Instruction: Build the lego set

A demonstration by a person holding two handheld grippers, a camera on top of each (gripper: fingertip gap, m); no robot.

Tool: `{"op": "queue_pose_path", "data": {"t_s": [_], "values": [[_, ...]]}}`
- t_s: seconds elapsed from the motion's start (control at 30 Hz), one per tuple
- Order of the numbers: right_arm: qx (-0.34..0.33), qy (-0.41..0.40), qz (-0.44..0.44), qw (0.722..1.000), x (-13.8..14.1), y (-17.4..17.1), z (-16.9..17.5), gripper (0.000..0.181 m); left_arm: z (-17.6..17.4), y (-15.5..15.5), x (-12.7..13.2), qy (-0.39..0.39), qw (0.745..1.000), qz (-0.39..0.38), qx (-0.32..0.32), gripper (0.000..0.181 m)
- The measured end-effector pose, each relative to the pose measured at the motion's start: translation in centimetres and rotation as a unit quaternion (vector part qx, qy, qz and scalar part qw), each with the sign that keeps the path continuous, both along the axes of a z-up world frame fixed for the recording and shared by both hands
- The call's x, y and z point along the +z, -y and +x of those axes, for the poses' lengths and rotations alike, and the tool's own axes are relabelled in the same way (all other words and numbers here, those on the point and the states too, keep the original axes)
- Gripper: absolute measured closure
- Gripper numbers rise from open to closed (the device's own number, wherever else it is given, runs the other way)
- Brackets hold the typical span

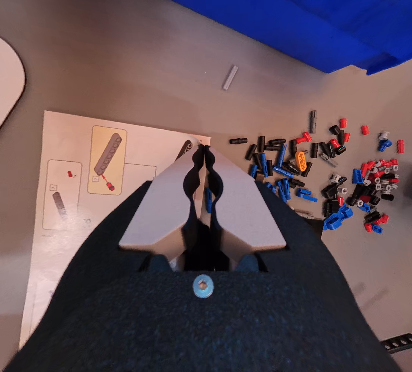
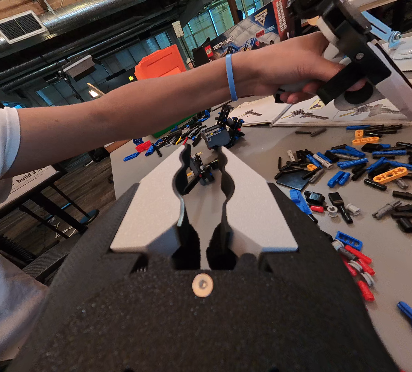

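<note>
Lego pieces (image 1: 301, 174), black, blue and red pins, lie scattered on the grey table (image 1: 111, 49) right of the instruction booklet (image 1: 66, 171). Left gripper (image 1: 204, 146): jaws closed at the tips over the booklet's page corner. Right gripper (image 2: 204, 149): jaws apart, empty, framing a small partial assembly (image 2: 200, 174); a larger one (image 2: 219, 136) stands beyond.

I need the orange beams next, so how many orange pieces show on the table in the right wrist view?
4. Small orange piece and orange beam near the booklet; second small orange piece among black pins; larger orange beam toward the right edge. Piles may hide more.
</note>
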State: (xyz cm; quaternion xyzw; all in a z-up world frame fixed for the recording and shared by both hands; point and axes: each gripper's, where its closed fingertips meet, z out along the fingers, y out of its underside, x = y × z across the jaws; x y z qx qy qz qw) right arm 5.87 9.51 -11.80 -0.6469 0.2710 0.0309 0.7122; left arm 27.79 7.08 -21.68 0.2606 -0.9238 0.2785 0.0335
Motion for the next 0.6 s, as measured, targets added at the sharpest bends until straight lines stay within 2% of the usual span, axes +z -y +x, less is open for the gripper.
{"op": "queue_pose_path", "data": {"t_s": [0.13, 0.33, 0.47, 0.6], "values": [[0.001, -0.001, 0.002, 1.0, 0.0, 0.0, 0.0, 0.158, -0.2, 0.1, 0.3, -0.003, 1.0, -0.007, 0.002, 0.181], [0.001, -0.002, 0.004, 1.0, 0.1, 0.1, 0.0, 0.158, -0.7, -0.4, 2.3, -0.015, 0.999, -0.044, 0.009, 0.181], [0.0, -0.003, 0.005, 1.0, 0.0, 0.1, 0.0, 0.158, -1.2, -2.1, 4.3, -0.009, 0.998, -0.065, 0.016, 0.181], [0.001, -0.003, 0.003, 1.0, 0.0, 0.0, 0.0, 0.158, -2.0, -5.3, 6.5, -0.001, 0.996, -0.087, 0.034, 0.181]]}}
